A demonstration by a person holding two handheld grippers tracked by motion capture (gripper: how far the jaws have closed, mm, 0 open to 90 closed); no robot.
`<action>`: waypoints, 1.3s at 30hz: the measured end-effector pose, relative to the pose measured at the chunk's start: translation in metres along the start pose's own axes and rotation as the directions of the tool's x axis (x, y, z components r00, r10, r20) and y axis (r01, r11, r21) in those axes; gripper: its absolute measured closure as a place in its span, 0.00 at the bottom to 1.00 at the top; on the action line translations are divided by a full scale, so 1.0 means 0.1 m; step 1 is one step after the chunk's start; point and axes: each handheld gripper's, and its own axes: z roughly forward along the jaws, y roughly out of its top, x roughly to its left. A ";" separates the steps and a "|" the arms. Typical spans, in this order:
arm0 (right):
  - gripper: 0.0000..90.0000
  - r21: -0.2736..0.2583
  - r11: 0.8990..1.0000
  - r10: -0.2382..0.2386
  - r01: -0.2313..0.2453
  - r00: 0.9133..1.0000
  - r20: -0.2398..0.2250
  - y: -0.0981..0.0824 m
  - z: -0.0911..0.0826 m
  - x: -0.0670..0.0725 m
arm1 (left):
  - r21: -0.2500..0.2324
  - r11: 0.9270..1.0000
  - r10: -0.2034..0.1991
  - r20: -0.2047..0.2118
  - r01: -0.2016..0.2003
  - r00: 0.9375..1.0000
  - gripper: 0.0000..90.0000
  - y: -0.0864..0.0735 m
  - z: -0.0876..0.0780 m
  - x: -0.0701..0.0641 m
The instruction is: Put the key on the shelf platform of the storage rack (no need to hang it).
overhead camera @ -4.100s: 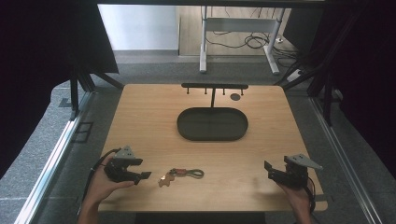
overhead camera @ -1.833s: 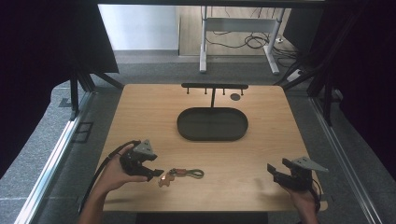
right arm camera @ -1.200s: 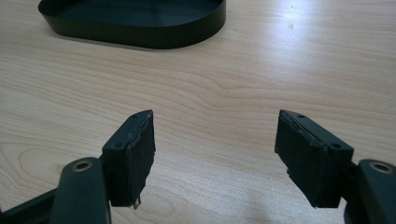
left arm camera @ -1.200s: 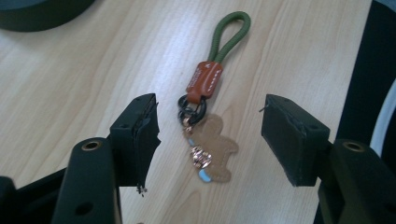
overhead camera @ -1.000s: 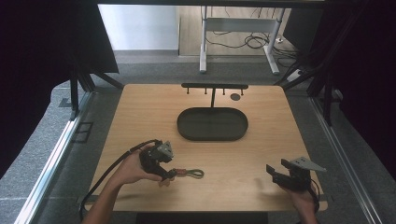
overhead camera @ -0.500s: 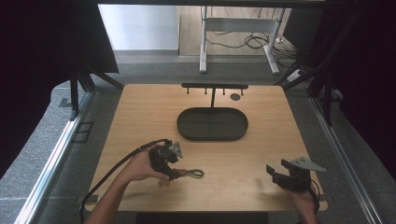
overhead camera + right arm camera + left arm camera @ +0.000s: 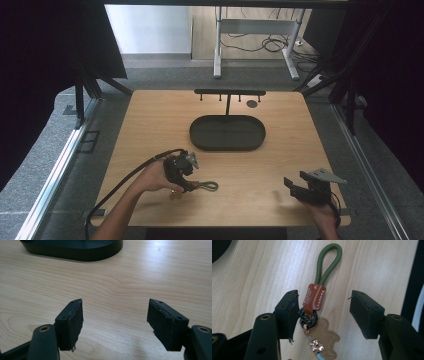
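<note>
Left tongs (image 7: pixel 322 310) moved over keyring (image 7: pixel 318 315), spread; brown tab stamp unreadable; right tongs (image 7: pixel 115 322) spread.

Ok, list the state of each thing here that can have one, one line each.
left gripper: open, fingers either side of the keychain's leather tab, not closed on it
right gripper: open, nothing between its fingers, above bare table
keychain: flat on the table, green cord loop pointing away from the gripper
oval tray: upright, looks empty
hook rack: standing behind the tray, nothing hanging
</note>
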 end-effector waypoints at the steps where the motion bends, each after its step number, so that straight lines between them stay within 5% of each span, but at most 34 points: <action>1: 0.32 0.001 1.000 -0.001 0.001 1.000 -0.001 0.00 0.00 0.00 | -0.003 1.000 0.006 0.010 -0.006 1.000 0.46 0.02 0.00 0.00; 27: 0.32 0.009 1.000 0.000 0.000 1.000 0.001 -0.01 0.01 0.00 | 0.120 0.993 0.001 0.042 -0.006 0.999 0.56 0.09 0.40 0.16; 39: 0.33 0.012 1.000 -0.003 0.003 1.000 0.001 -0.01 0.02 0.01 | 0.123 0.992 -0.006 0.038 0.001 0.999 0.71 0.09 0.42 0.17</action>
